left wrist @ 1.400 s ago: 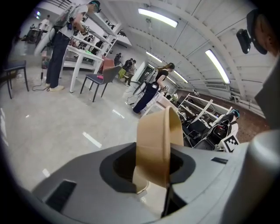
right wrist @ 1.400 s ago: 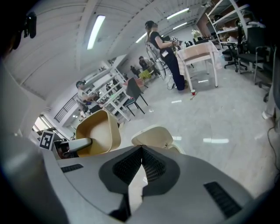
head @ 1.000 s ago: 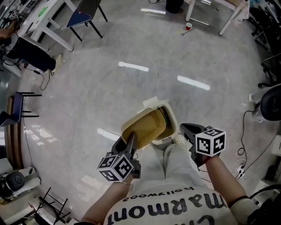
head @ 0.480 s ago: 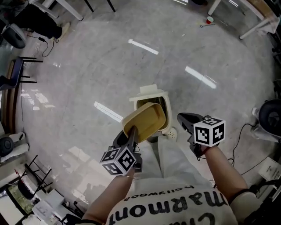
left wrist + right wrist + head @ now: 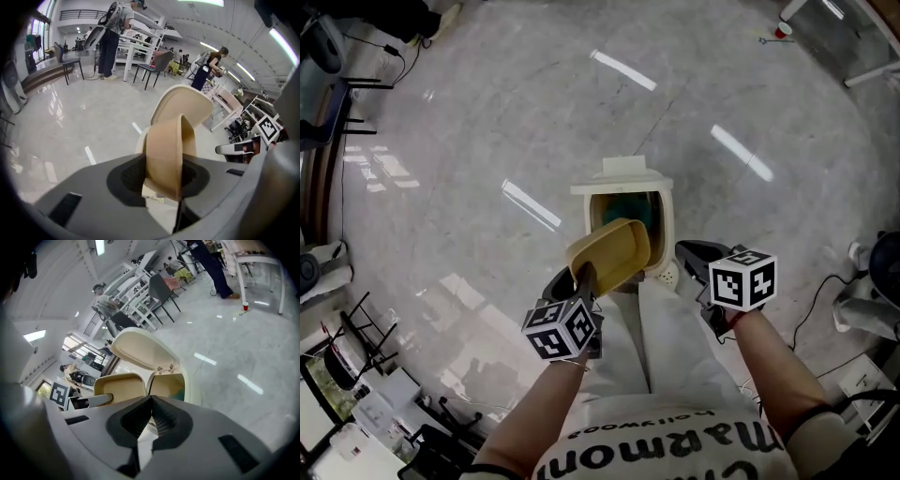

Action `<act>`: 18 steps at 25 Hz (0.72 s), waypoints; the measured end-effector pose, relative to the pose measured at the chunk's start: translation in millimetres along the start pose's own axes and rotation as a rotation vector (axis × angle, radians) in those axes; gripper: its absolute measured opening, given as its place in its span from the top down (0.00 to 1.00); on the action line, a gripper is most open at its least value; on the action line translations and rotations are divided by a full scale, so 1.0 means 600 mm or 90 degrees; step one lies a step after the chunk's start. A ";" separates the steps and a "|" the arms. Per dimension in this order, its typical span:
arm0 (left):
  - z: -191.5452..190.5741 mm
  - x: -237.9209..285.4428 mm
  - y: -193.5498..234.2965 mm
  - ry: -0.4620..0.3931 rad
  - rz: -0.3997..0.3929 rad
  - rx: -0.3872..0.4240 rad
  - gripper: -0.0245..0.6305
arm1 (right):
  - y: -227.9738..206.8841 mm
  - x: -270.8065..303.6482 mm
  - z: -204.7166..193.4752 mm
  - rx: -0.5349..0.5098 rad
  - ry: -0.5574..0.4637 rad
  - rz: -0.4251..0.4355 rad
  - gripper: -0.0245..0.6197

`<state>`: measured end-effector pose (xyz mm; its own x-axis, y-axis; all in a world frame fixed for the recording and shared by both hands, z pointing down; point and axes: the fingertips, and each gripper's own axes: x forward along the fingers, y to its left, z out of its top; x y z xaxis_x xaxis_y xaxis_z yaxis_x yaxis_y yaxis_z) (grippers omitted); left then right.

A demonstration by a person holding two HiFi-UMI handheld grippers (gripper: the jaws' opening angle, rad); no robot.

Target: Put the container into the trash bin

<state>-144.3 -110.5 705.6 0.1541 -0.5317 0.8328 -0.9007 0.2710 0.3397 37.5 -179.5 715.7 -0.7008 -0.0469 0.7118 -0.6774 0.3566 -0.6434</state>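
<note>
Head view: left tongs clamp the tan container by its rim, tilted over the open trash bin; right tongs are pressed together, empty, just beside the bin.

The container partly hides the mouth of the trash bin; the greenish thing inside cannot be identified.

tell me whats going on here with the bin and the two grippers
A person stands over an open trash bin with a gripper in each hand. The left gripper is clamped on the rim of a tan container and holds it tilted over the near edge of the bin's mouth; it is not inside yet. The right gripper is shut and empty, beside the bin.
</note>
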 end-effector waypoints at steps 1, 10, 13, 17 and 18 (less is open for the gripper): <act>-0.007 0.011 0.006 0.011 0.002 0.011 0.78 | -0.002 0.014 -0.006 0.007 0.002 0.003 0.96; -0.058 0.123 0.074 0.100 0.055 0.082 0.78 | -0.005 0.120 -0.050 0.039 -0.003 0.061 0.96; -0.056 0.146 0.076 0.113 0.061 0.102 0.78 | -0.013 0.142 -0.063 0.053 -0.005 0.069 0.96; -0.042 0.164 0.079 0.102 0.105 0.146 0.78 | -0.026 0.158 -0.083 0.041 0.018 0.063 0.96; -0.037 0.167 0.077 0.094 0.114 0.161 0.78 | -0.030 0.159 -0.084 0.041 0.019 0.062 0.96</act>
<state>-161.4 -133.6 814.1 0.0245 -0.3663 0.9302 -0.9880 0.1329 0.0784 -6.0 -143.3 809.2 -0.7572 0.0134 0.6530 -0.6206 0.2972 -0.7256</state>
